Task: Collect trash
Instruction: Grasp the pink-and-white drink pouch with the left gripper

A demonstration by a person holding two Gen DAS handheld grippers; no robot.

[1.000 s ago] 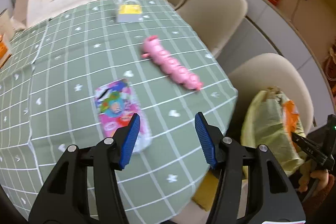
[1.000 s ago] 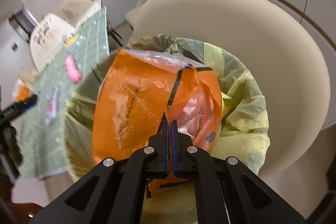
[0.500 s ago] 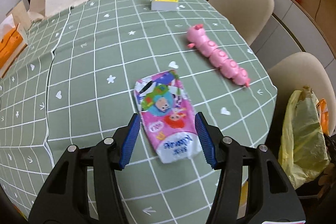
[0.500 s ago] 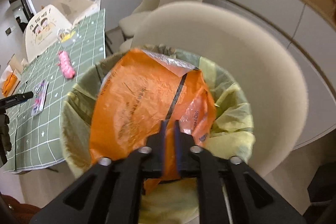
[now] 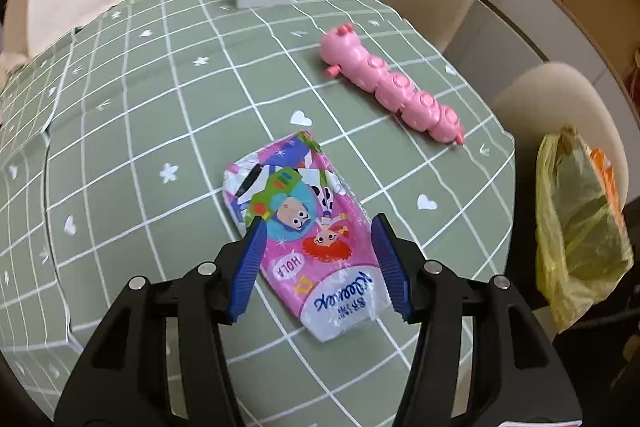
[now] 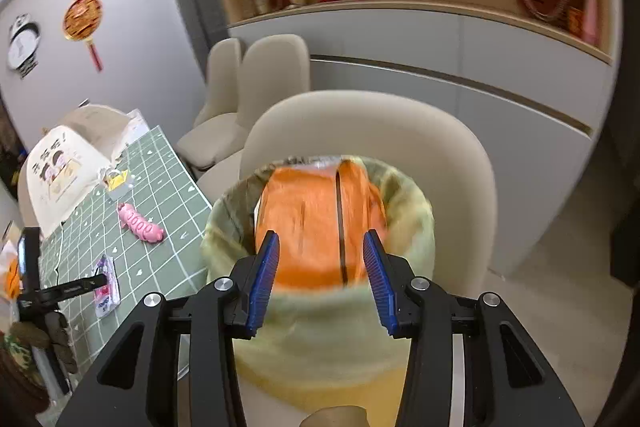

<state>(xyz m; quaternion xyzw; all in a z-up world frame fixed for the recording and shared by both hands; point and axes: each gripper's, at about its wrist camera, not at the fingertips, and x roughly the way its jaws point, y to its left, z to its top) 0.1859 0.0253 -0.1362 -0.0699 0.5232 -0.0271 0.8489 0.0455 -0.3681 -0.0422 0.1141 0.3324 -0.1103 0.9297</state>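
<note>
left wrist view: the left gripper [image 5: 318, 263] is spread wide, its blue pads either side of a pink tissue pack [image 5: 304, 231] lying flat on the green checked tablecloth [image 5: 140, 115], near a pink caterpillar toy [image 5: 394, 93].

right wrist view: the right gripper [image 6: 320, 275] gapes wide and empty above the orange bag [image 6: 316, 223], which sits in the yellow-lined bin [image 6: 320, 327].

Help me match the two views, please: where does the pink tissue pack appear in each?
Left wrist: the pink tissue pack lies low centre, between the open left gripper.
Right wrist: small at lower left, on the table's edge.
Shared landmark: the pink caterpillar toy.
</note>
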